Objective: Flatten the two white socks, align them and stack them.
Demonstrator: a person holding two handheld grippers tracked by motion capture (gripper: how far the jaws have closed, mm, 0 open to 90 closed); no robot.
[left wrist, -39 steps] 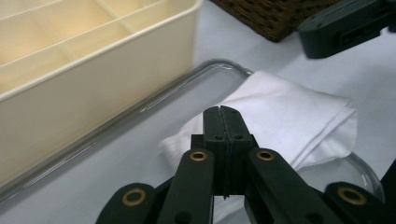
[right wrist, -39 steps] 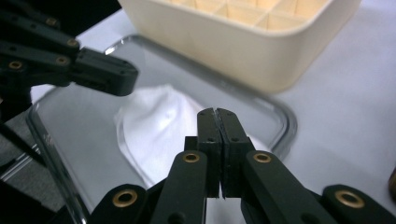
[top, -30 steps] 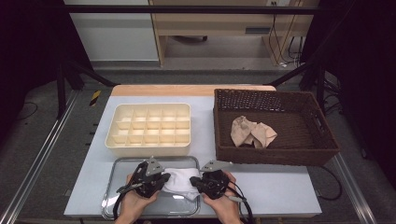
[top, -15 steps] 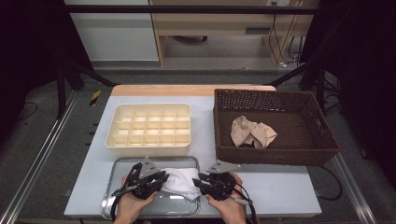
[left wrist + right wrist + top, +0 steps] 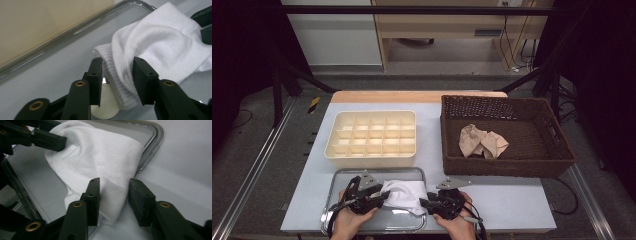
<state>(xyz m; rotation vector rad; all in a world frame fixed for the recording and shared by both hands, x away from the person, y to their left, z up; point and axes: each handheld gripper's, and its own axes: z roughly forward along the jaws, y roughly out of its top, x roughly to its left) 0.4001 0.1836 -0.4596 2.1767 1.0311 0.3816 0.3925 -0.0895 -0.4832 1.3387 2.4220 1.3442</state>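
A white sock [image 5: 404,194] lies folded on the metal tray [image 5: 362,172] at the table's near edge. My left gripper [image 5: 382,195] sits at the sock's left end. In the left gripper view its jaws [image 5: 117,62] straddle the ribbed cuff [image 5: 120,82] with a gap on the left side; they have just been opening. My right gripper [image 5: 424,202] is at the sock's right end. Its jaws [image 5: 113,182] stand apart around the sock's folded edge [image 5: 110,202] and have also just been opening. The sock [image 5: 100,157] rests slack between both.
A cream compartment box [image 5: 372,137] stands just beyond the tray. A dark wicker basket [image 5: 507,167] at the right holds a crumpled beige cloth [image 5: 483,141]. Bare grey table [image 5: 512,200] lies right of the tray.
Both grippers' jaws have spread apart from the sock's two ends, letting go of it. The hands have slid slightly toward the near edge, and the sock has settled onto the tray.
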